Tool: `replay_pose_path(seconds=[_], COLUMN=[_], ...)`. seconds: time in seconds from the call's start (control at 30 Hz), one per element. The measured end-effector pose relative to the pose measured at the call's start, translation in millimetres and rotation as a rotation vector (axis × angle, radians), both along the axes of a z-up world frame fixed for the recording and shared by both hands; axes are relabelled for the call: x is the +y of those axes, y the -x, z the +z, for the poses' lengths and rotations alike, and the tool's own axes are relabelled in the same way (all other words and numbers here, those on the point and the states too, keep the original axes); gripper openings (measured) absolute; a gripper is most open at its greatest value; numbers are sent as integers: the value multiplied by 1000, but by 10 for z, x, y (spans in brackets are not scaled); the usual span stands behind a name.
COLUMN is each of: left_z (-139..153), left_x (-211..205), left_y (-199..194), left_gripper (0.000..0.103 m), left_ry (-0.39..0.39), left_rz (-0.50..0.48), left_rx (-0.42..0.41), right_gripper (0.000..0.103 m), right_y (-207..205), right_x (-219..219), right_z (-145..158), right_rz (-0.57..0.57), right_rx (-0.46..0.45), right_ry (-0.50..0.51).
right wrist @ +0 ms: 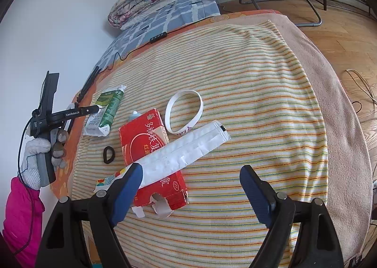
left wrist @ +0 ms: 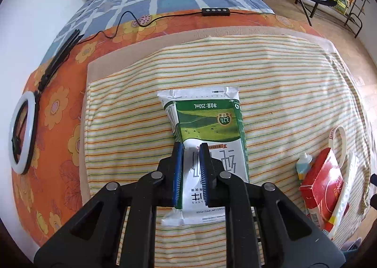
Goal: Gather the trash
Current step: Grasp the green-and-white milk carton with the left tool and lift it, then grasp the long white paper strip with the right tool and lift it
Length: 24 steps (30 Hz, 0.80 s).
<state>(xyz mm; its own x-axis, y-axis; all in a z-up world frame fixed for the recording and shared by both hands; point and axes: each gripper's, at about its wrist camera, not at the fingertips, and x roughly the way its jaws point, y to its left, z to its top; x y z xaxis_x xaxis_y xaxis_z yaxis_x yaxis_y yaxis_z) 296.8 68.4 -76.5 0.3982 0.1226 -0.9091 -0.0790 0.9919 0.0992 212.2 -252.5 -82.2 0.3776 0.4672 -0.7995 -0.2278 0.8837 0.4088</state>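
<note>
Left gripper [left wrist: 191, 150] is closed on the green-white milk carton [left wrist: 207, 126], which lies flat near the left edge of the striped cloth [left wrist: 282, 79]. Right gripper [right wrist: 190, 173] hangs wide open over the red box [right wrist: 146, 147] and white paper bag [right wrist: 188, 147]; white wristband [right wrist: 183, 112] just beyond.

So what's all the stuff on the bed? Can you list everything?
milk carton: one, green and white, flat on the striped towel, left side
medicine box: one, red, middle
paper bag: one, white, across the box
wristband: one, white, behind the box
small bottle: one, pale blue, beside the box
black ring: one, left of the box
ring light: one, white, on the orange sheet
left hand-held gripper: fingers on the carton
right hand-held gripper: open, above the box
</note>
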Motion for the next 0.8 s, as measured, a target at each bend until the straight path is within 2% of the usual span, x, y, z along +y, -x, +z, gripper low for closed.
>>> replay_pose_path(seconds=[0.07,0.1,0.17,0.2,0.33,0.5,0.6,0.7,0.8], left_z=[18,11,-12,1,-9,-191,-287,-328,-324], left_x=[-44,-35,-17,-33,-191,-246,-235,-215,-215], left_y=[-12,-36,-77,-79,-145,-231,-244,-228,-209], left_gripper=[14,20,71,76,78,78,78,78,78], left_ry=[14,41,134,162,85,40,34,36,33], left_rz=[8,26,39,35,10,32,52,61,51], left_rx=[-7,7,30,18,25,79,85,72,55], right_gripper=[87,87,87,87,87,87,85,77,68], right_y=[8,13,27,31,38,3,-72,-177,-272], right_x=[-1,-4,-10,-11,-34,-24,8,22,43], right_z=[11,18,28,33,29,-8,-74,-198,-331], right_rz=[3,4,7,8,5,10,17,7,-9], right_rx=[-1,-1,-6,-9,-8,1,24,84,129], right_ry=[-5,-8,-9,-6,-7,-18,-63,-136,-165])
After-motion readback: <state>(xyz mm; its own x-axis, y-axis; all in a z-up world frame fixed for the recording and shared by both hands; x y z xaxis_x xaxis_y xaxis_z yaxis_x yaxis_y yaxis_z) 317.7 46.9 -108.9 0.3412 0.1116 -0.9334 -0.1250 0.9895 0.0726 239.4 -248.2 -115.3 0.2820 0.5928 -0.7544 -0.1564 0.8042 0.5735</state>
